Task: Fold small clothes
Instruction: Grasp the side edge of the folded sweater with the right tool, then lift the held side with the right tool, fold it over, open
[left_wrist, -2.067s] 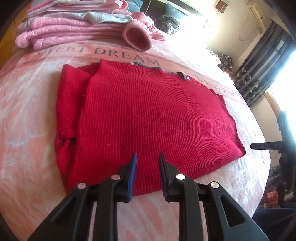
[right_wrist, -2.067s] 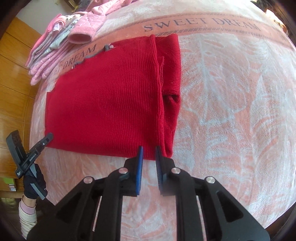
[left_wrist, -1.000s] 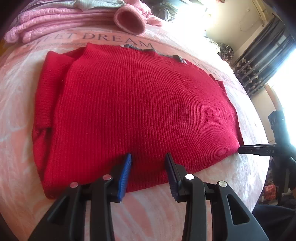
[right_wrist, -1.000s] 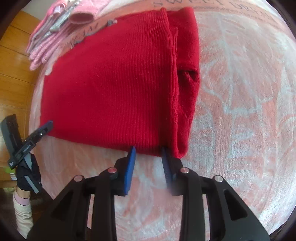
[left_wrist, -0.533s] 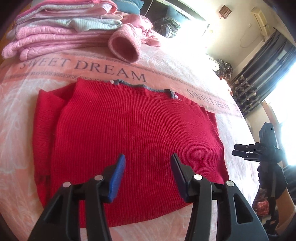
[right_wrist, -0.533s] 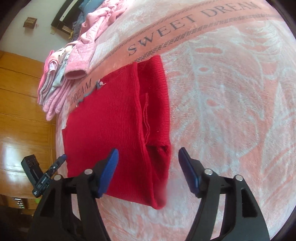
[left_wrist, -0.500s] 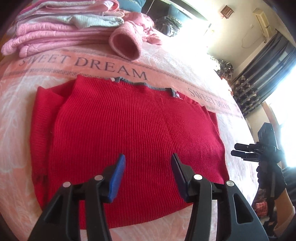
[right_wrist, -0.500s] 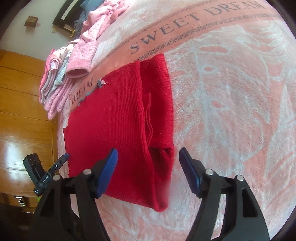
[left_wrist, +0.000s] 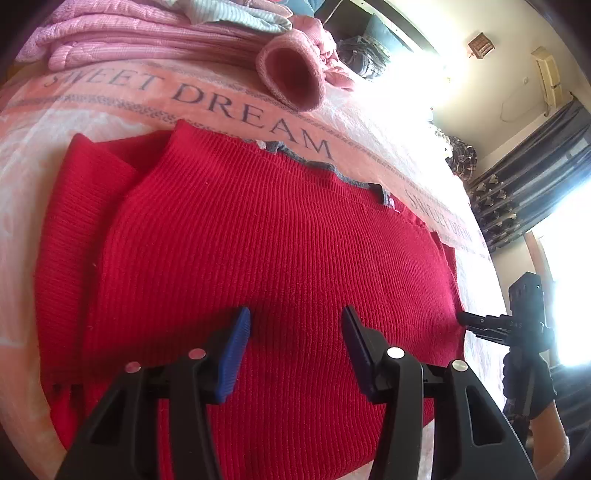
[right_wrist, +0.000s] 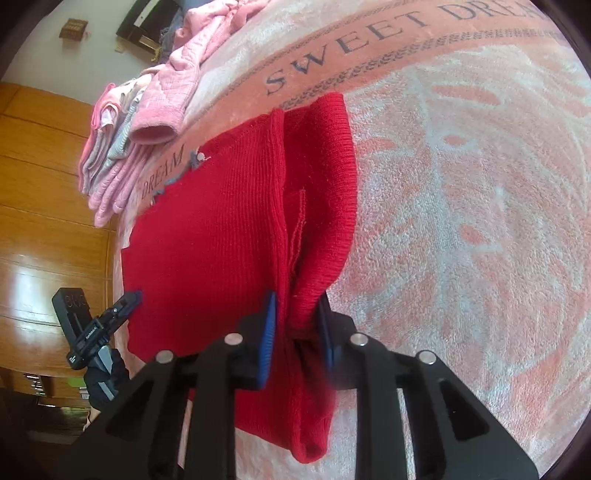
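A red knit sweater (left_wrist: 277, 240) with a grey collar lies flat on the pink bedspread (left_wrist: 110, 92), its side sections folded in. My left gripper (left_wrist: 295, 328) hovers open just above the sweater's near hem, with nothing between its blue pads. In the right wrist view the sweater (right_wrist: 207, 240) has its folded sleeve side bunched between the fingers of my right gripper (right_wrist: 297, 328), which is shut on that edge. The left gripper (right_wrist: 125, 302) shows at the sweater's other bottom corner. The right gripper (left_wrist: 480, 321) shows at the sweater's right edge, held by a gloved hand (left_wrist: 524, 373).
A stack of folded pink clothes (left_wrist: 147, 33) lies at the far side of the bed, with a pink cuff (left_wrist: 291, 74) resting on the "SWEET DREAM" band. A wooden wall (right_wrist: 44, 184) runs beside the bed. Bare bedspread (right_wrist: 461, 221) spreads right of the sweater.
My right gripper went from wide open to shut on the sweater's folded sleeve edge. The left gripper has dropped closer over the hem and stays open.
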